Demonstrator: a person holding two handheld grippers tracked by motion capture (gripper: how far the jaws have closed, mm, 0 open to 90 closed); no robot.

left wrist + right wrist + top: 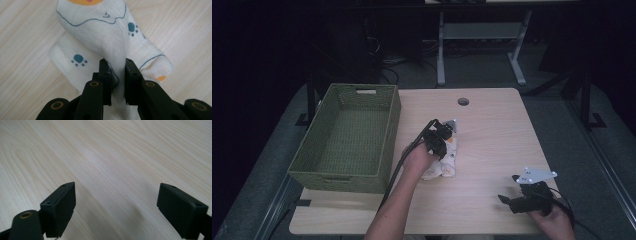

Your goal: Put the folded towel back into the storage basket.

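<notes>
A white cloth (446, 167) printed with blue paw marks and an orange patch lies crumpled at the middle of the wooden table (497, 135). My left gripper (440, 139) points down onto it. In the left gripper view, my left gripper (117, 68) is shut on a raised fold of the cloth (100, 32), which is pinched between the two black pads. My right gripper (510, 190) rests near the table's front right edge, held by a hand. In the right gripper view, my right gripper (116, 202) stands open over bare wood with nothing between its jaws.
A green woven basket (393, 131) with handle slots stands on the left part of the table, close beside the cloth. A round cable hole (463, 101) sits near the far edge. Desk legs and cables are on the floor beyond.
</notes>
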